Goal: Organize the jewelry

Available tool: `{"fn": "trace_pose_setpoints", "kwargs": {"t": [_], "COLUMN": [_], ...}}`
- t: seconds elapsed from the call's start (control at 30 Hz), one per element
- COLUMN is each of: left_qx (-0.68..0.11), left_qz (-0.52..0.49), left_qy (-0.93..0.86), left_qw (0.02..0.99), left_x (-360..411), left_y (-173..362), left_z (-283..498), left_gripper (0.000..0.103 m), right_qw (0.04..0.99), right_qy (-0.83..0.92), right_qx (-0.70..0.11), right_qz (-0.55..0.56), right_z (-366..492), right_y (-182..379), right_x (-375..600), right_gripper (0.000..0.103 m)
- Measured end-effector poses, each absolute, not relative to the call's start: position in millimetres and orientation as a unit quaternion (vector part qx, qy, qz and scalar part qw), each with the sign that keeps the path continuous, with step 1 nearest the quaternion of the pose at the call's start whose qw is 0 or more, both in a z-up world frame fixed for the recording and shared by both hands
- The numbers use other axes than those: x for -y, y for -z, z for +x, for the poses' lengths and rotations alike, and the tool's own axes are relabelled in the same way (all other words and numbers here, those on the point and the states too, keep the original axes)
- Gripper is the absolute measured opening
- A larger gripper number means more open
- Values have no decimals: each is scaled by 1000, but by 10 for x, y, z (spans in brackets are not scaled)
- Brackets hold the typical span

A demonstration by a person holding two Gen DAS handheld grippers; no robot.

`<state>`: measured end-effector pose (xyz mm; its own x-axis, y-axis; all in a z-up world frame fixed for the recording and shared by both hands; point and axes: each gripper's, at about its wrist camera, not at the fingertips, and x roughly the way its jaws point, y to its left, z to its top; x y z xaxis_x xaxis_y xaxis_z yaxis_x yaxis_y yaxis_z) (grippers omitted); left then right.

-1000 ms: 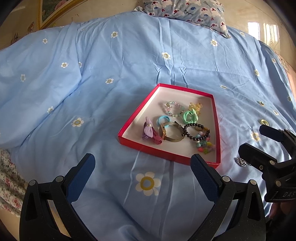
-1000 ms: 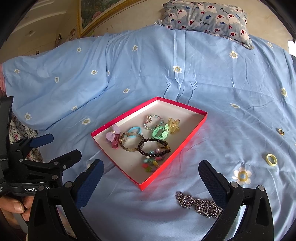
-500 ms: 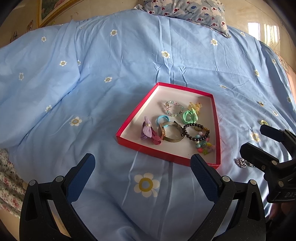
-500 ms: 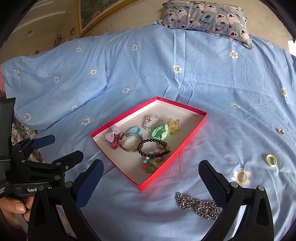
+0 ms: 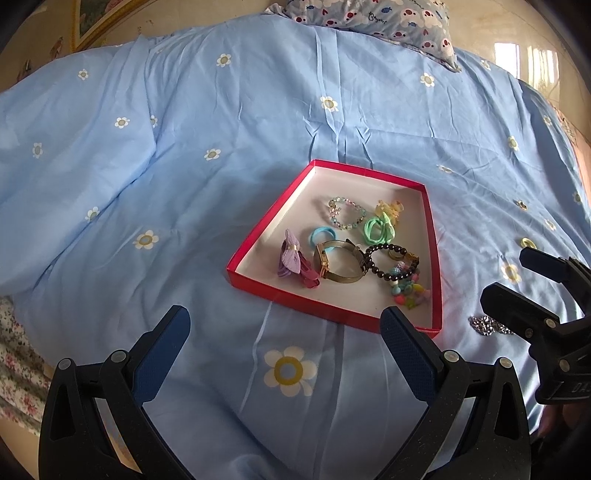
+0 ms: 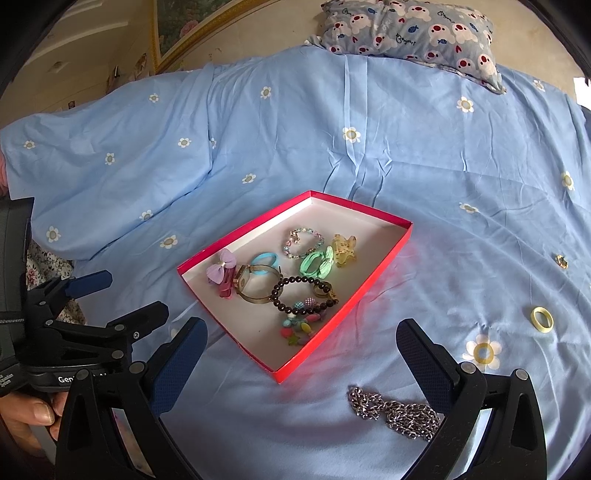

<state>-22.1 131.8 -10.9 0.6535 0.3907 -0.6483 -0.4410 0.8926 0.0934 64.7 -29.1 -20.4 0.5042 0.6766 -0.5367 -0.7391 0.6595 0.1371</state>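
Note:
A red tray [image 5: 255, 236] [image 6: 354, 295] lies on the blue bedspread and holds several pieces: a gold watch [image 5: 338, 262], a dark bead bracelet [image 6: 295, 291], a purple bow clip [image 5: 291, 258], hair ties and beads. A silver chain [image 6: 395, 408] lies on the bedspread just ahead of my right gripper [image 6: 301, 356], which is open and empty. The chain also shows in the left wrist view [image 5: 484, 325]. A yellow ring [image 6: 542, 316] and a small gold piece [image 6: 561, 260] lie to the right. My left gripper [image 5: 284, 349] is open and empty, short of the tray.
A patterned pillow [image 6: 410, 29] lies at the far end of the bed. A framed picture [image 6: 177, 33] leans at the back left. The bed's left edge, with floral fabric [image 5: 18, 354], is close to my left gripper.
Both grippers have drifted slightly; the left wrist view has shifted a little so the tray sits slightly further left. Nothing was grasped or moved.

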Motion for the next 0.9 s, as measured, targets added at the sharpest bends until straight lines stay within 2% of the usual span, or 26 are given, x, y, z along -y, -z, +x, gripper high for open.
{"fn": "trace_pose_setpoints", "kwargs": {"t": [0.9], "left_qx": [-352], "left_qz": [-29], "left_qy": [-198], "left_qw": [915], "left_x": [-1304], "left_y": [76], "left_z": [-43], "left_gripper": [103], "right_qw": [859], "right_qy": [-408], "right_qx": [-304], "right_qz": [-53], "right_z": [790], "right_y": [267], "right_x": [241], "right_gripper": [103]}}
